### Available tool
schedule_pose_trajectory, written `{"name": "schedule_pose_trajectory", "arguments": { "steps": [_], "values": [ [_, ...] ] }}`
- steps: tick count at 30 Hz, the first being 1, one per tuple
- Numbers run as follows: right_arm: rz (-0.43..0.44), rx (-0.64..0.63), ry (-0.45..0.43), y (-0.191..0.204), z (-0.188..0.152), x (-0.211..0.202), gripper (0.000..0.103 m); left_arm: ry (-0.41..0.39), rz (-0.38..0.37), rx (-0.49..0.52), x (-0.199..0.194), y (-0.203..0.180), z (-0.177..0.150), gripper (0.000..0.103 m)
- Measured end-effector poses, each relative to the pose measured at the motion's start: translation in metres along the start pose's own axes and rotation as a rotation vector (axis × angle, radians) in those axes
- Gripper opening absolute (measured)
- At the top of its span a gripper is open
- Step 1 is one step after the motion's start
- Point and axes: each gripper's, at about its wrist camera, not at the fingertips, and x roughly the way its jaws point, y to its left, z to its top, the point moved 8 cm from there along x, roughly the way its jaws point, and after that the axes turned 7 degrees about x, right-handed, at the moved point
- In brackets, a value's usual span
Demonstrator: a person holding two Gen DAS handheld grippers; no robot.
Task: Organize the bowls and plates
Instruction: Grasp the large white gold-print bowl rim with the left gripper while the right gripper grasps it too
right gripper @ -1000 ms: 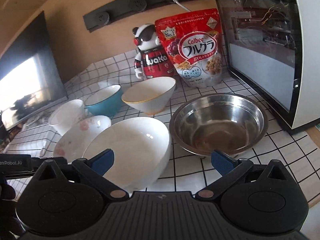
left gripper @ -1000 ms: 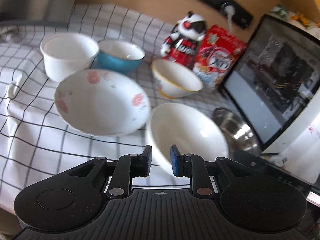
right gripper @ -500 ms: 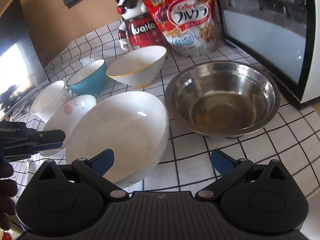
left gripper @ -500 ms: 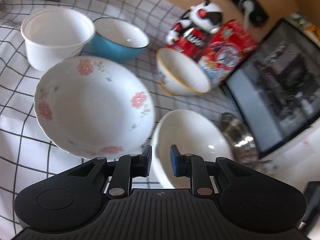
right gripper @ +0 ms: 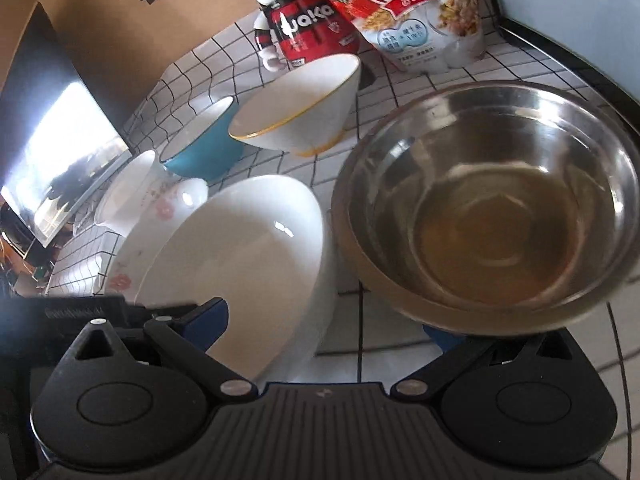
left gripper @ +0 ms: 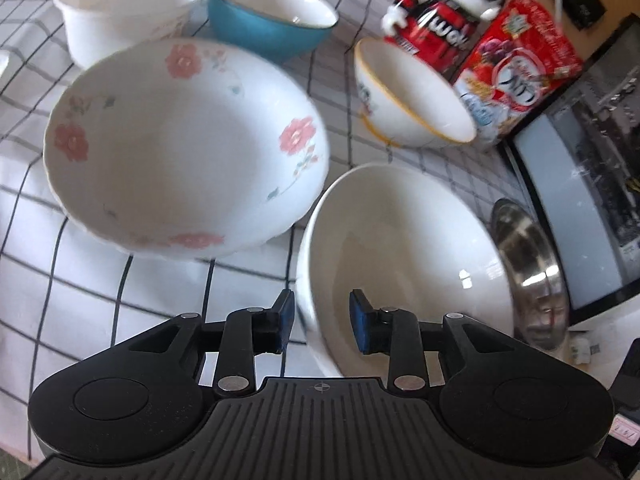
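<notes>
Left gripper (left gripper: 322, 322): the fingers have just been opening and now stand at a narrow gap astride the near rim of the plain white bowl (left gripper: 404, 248). One pad lies outside the wall, the other inside; neither visibly presses on it, so the bowl is not yet held.

Right gripper (right gripper: 328, 324): the fingers stand wide. One is in front of the white bowl, the other is partly hidden under the near edge of the steel bowl (right gripper: 492, 208). Nothing is held.

Location of task items: all rest on the checked worktop (left gripper: 100, 280). The white bowl sits between the flowered dish (left gripper: 184, 148) and the steel bowl, close to both. The gold-rimmed bowl (left gripper: 412, 96), the blue bowl (left gripper: 272, 20) and a white cup-shaped bowl (left gripper: 128, 8) stand behind them.

Hazards:

1. Tipping. A one-sided rim grip loads the bowl off-centre. Lifted quickly, it is likely to pivot and swing.
2. Slip. Glazed ware gives the pads little friction. A shallow bite on the rim may release under load.
3. Collision. The neighbours are crowded. A sideways pull may knock the white bowl against the flowered dish or the steel bowl and chip the rims.
4. Interference. Both grippers work at the same bowl, and their fingers may foul each other.
5. Cloth drag. The worktop covering looks loose and may shift the other bowls.
</notes>
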Motion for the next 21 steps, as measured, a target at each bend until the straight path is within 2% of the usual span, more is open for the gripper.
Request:
{"name": "schedule_pose_trajectory", "arguments": {
  "steps": [2, 5, 11, 17, 21],
  "values": [
    [0.034, 0.006, 0.020, 0.004, 0.003, 0.005, 0.103, 0.003, 0.026, 0.011, 0.001, 0.002, -0.004, 0.028],
    [0.066, 0.002, 0.038, 0.012, 0.007, 0.013, 0.103, 0.004, 0.037, 0.026, -0.003, 0.004, -0.008, 0.032],
    [0.106, -0.035, 0.063, 0.029, 0.002, 0.020, 0.103, 0.044, 0.038, 0.068, -0.013, 0.008, -0.018, 0.033],
    [0.091, -0.049, 0.052, 0.029, 0.001, 0.021, 0.103, 0.082, 0.025, 0.069, -0.021, 0.017, -0.023, 0.033],
    [0.073, -0.055, 0.050, 0.028, 0.002, 0.023, 0.103, 0.078, 0.014, 0.059, -0.019, 0.019, -0.021, 0.031]
  ]
}}
